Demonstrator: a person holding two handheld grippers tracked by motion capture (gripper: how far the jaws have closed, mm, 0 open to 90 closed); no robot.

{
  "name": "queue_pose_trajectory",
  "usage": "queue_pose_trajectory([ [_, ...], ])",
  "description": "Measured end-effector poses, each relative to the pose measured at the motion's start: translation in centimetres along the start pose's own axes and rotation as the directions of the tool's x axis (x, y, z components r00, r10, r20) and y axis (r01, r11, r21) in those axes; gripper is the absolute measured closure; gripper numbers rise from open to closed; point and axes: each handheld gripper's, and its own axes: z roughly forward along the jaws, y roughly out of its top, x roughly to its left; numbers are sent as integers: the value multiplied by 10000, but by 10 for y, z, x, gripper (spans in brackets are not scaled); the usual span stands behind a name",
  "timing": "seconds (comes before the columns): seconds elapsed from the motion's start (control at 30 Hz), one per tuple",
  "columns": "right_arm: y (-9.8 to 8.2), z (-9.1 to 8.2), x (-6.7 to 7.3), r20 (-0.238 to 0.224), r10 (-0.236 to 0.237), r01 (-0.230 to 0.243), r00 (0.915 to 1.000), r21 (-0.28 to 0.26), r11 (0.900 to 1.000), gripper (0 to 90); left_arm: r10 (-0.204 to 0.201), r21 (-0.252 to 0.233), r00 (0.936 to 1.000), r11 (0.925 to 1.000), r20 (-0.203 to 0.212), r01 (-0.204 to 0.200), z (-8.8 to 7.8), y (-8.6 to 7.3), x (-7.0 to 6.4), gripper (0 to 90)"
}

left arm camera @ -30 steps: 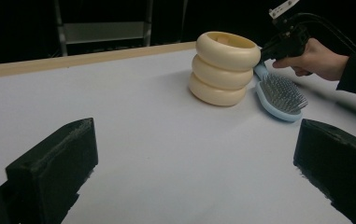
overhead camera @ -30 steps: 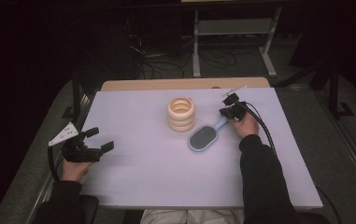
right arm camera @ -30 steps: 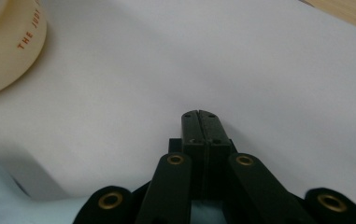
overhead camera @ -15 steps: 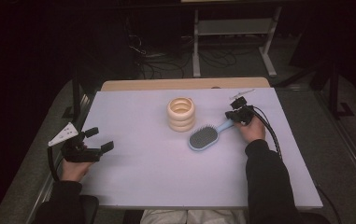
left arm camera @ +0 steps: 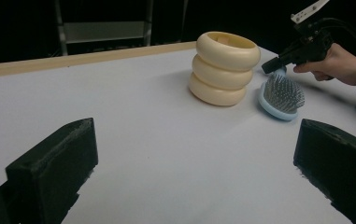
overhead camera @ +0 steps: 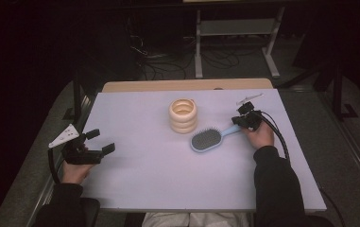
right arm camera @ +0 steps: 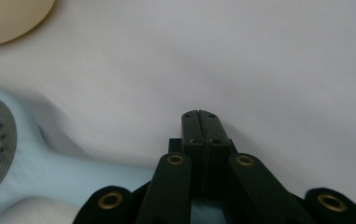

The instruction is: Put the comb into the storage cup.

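Observation:
A light-blue hairbrush (overhead camera: 206,140) lies bristles-up on the pale table (overhead camera: 135,179), its handle pointing right toward my right gripper (overhead camera: 239,123). That gripper (right arm camera: 199,115) is shut, jaws pressed flat together with nothing between them, and sits low over the end of the brush handle (right arm camera: 73,175). A cream holder of three stacked rings (overhead camera: 183,115) stands upright just left of the brush head. My left gripper (overhead camera: 96,142) rests open at the table's left edge, far from both objects. In its own view the holder (left arm camera: 223,67), the brush (left arm camera: 281,95) and the right gripper (left arm camera: 270,66) lie ahead.
A wooden strip (overhead camera: 182,85) runs along the table's far edge. Behind it, on the dark floor, stand a metal frame (overhead camera: 234,28) and loose cables. Black cables trail from the right gripper over the person's sleeve (overhead camera: 277,179).
My right gripper has shifted a little to the right and toward the person, staying by the brush handle. The handle now lies at a flatter angle. The left gripper has kept still.

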Motion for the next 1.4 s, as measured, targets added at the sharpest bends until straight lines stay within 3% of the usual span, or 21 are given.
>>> queue_pose_trajectory([
  [0.6,-7,-10,8,-47,-409,410,9992,455,9981,890,-29,-2,10000,10000,9,29,0,0,0,0],
  [0.97,-9,-14,11,178,-902,872,9958,1258,9882,891,-40,46,10000,10000,4,40,0,0,-1,0],
  [1.4,-17,-22,13,-20,-989,981,9951,1468,9843,890,-41,137,10000,9999,11,41,1,0,-1,0],
])
